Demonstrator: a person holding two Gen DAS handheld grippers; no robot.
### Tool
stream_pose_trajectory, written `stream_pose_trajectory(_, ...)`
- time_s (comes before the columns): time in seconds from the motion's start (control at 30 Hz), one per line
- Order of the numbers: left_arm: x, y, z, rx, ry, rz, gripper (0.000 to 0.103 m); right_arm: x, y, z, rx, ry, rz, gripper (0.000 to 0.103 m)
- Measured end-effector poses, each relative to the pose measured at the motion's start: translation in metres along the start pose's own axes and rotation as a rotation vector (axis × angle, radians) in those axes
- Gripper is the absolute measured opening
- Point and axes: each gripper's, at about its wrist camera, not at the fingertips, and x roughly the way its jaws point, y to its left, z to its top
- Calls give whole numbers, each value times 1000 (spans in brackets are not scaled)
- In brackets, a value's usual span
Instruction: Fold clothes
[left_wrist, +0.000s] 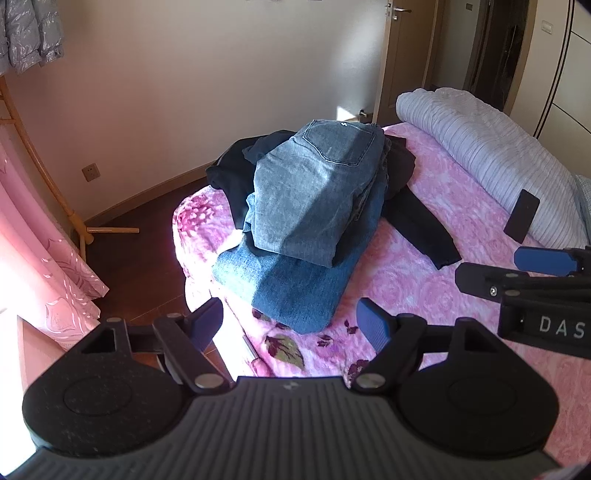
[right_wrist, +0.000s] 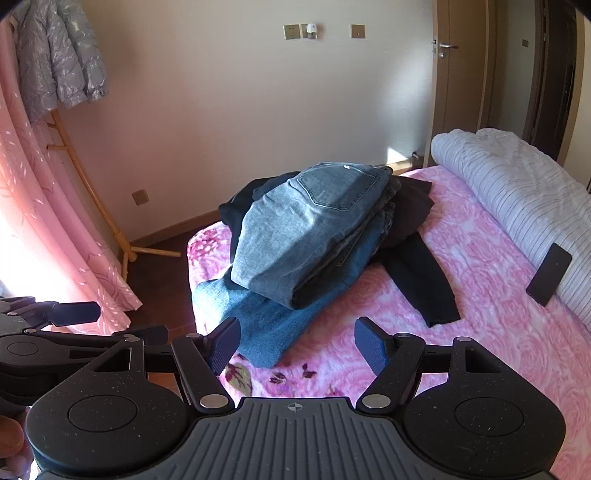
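The bed (right_wrist: 480, 332), under a pink rose-patterned cover, takes up most of both views and bears everything else. Along its far right side lies a rolled, pale striped quilt (right_wrist: 517, 192), with a dark phone (right_wrist: 549, 274) leaning against the roll's near edge. Toward the bed's left end sits the pile of clothes (right_wrist: 314, 236): a black garment (right_wrist: 417, 269) at the bottom, one sleeve trailing out across the cover toward the quilt, then darker blue jeans (right_wrist: 273, 325) spread flat, and on top a lighter grey-blue pair of folded jeans (right_wrist: 314, 221) (back pocket facing up); there may be more layers between them, but the folds hide it. Beyond the bed's left end, a wooden coat rack (right_wrist: 107, 221) stands by pink curtains (right_wrist: 44, 221). Both grippers hover over the bed's near edge, short of the pile: the left gripper (left_wrist: 291, 323) has its blue pads wide apart with nothing between them, and the right gripper (right_wrist: 295, 343) likewise stands spread and empty.
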Motion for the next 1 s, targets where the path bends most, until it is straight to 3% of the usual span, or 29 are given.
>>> stream_pose_trajectory(1.0,3,-12,8,-13,45,-4,76,6,-18,-4,-4,9,6,72)
